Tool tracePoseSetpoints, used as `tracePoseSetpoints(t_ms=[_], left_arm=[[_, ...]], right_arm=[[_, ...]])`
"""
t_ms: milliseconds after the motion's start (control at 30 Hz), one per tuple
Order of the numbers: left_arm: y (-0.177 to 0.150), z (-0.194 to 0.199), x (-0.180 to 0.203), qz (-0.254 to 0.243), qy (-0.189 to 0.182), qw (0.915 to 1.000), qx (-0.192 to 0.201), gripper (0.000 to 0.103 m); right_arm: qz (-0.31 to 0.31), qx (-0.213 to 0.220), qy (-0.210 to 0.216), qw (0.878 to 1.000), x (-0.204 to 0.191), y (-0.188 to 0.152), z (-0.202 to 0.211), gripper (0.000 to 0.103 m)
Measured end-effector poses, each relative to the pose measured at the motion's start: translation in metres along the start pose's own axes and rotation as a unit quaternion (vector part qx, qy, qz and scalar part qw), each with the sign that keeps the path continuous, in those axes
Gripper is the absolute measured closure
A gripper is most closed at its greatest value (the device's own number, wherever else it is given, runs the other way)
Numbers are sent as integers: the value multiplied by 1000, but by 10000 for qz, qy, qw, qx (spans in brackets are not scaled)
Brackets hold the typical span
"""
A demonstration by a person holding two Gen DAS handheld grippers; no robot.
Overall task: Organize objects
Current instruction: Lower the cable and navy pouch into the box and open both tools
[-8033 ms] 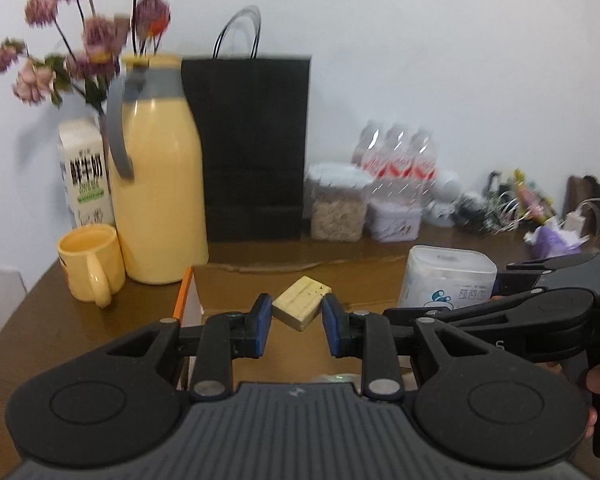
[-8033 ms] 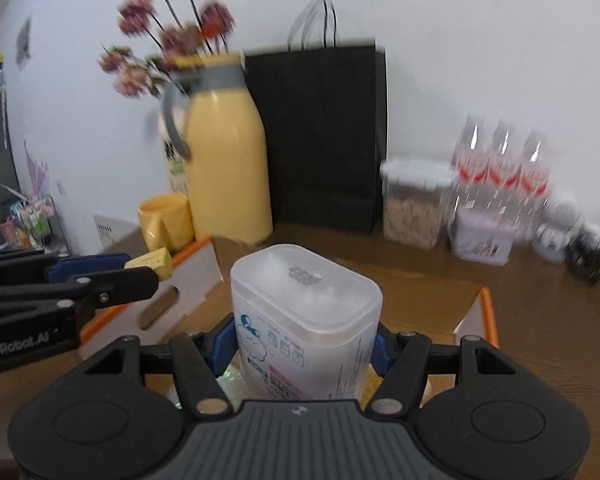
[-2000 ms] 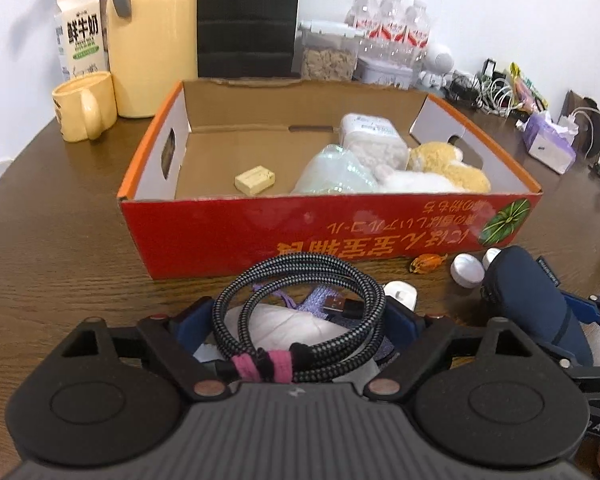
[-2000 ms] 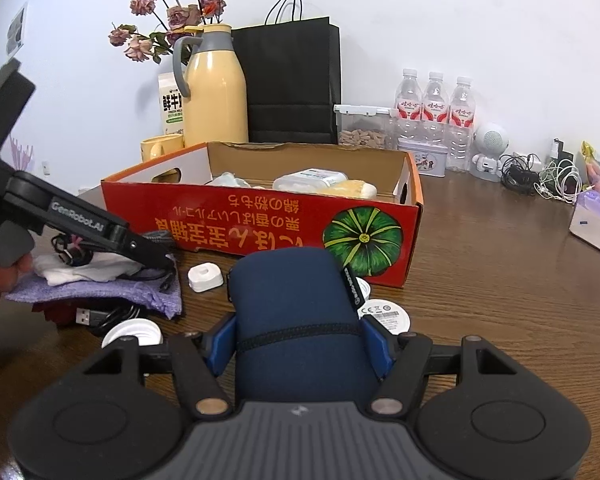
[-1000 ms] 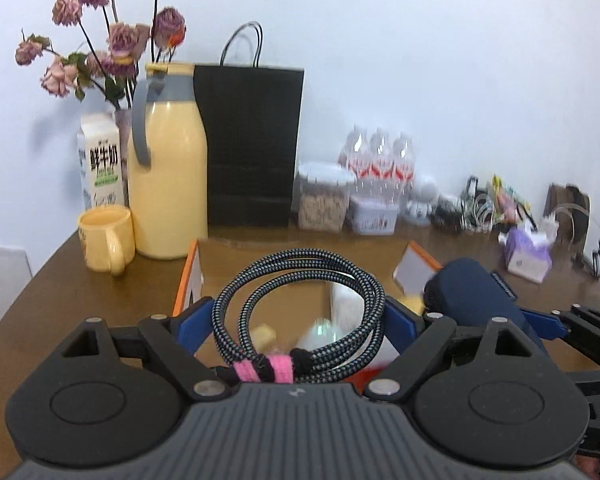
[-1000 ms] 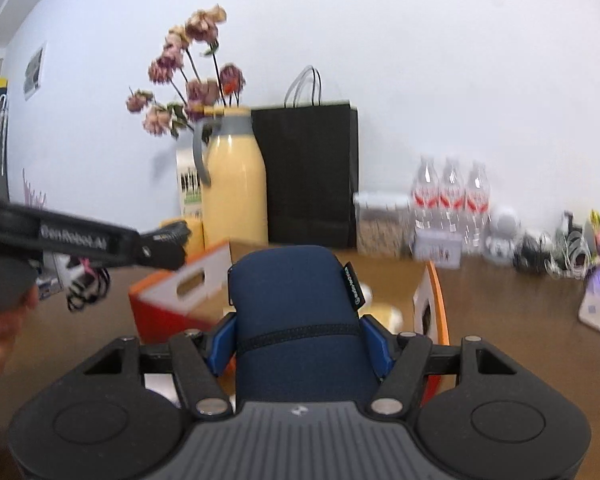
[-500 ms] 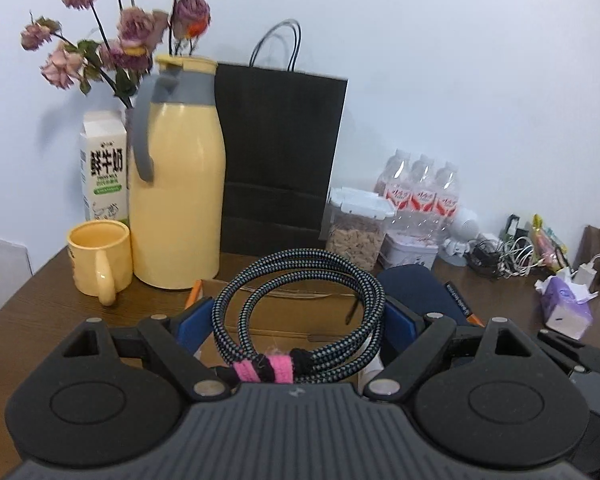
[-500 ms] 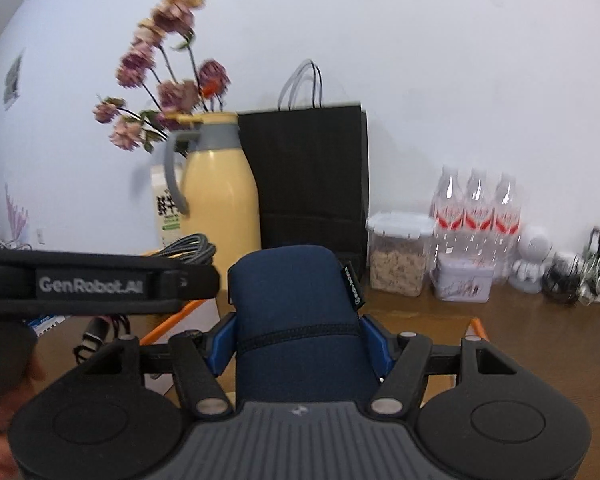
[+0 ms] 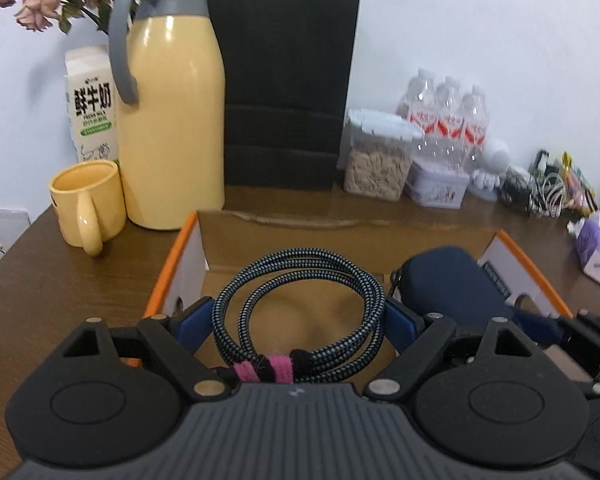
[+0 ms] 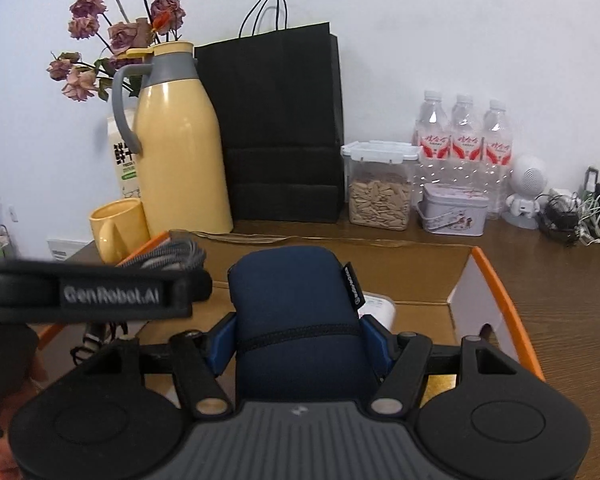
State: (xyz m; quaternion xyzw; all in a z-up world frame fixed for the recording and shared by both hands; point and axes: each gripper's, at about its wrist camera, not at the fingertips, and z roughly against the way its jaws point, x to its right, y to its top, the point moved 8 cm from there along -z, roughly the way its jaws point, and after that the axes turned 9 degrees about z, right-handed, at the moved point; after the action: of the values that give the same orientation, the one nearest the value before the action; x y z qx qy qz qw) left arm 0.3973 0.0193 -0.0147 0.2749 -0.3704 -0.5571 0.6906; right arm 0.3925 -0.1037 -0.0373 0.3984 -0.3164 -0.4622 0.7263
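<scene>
Left gripper: clamped on a coiled braided cable, black-and-white weave, bound at the near side with a pink and black strap; blue pads press the coil's left and right sides, and the coil hangs above the inside of the cardboard box. Right gripper: clamped on a navy blue pouch, soft fabric with a small black side tag, pads pressing both flanks; the pouch is held over the box interior, to the right of the cable. Cardboard box: open top, orange rim, white inner end walls with hand holes, brown floor; standing on a dark wooden table. In the right wrist view a white container shows just behind the pouch inside the box, partly hidden. In that same view the left gripper's black arm crosses the left side, with part of a hand at the lower left edge. Behind the box, left to right: yellow mug, milk carton, yellow jug with grey handle and collar, dried pink flowers, black paper bag, clear lidded container of light brown pieces, small tin, three water bottles, small white robot figure, tangle of cables. Tissue pack at far right of the table.
</scene>
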Motion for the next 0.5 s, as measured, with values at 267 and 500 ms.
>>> tracePoseSetpoints(t_ms=[267,500], left_arm=[[-10,-10,-1,-26,58,9997,-216,14],[-12,-15,-6,11,164,9994,-305,14]], right_arm=[[128,-177,-77,9997,-1,-7,-3,39],[172,-250,-122,9995,0,-11,-4,38]])
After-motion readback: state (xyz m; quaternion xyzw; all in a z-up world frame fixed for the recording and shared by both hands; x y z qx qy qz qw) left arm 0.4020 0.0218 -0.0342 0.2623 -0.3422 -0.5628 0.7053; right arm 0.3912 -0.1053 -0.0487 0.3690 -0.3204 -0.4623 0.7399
